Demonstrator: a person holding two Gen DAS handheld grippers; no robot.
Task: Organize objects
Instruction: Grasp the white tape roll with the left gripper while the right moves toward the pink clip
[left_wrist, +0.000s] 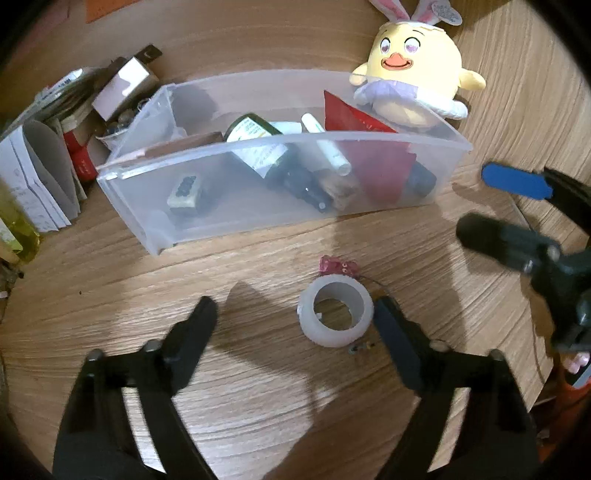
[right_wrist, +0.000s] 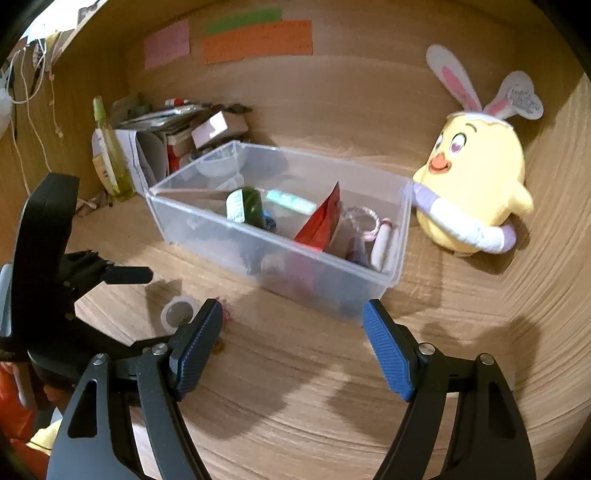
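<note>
A white tape roll (left_wrist: 336, 317) lies flat on the wooden desk between the fingers of my left gripper (left_wrist: 295, 314). It sits close against the right finger, while the left finger stands well apart, so the gripper is open. A small pink trinket (left_wrist: 338, 266) lies just beyond the roll. My right gripper (right_wrist: 291, 310) hangs open and empty in front of the clear plastic bin (right_wrist: 207, 221); its blue pad (left_wrist: 513, 182) shows at the right of the left wrist view. The bin (left_wrist: 236, 92) holds a green bottle (left_wrist: 255, 133), a red packet (left_wrist: 354, 122) and a white tube (left_wrist: 325, 144).
A yellow plush chick (right_wrist: 476, 184) with bunny ears leans on the bin's far right corner. Papers and small boxes (left_wrist: 48, 166) are piled left of the bin, beside a tall yellow-green bottle (right_wrist: 110, 155). Coloured notes (right_wrist: 258, 40) hang on the back wall.
</note>
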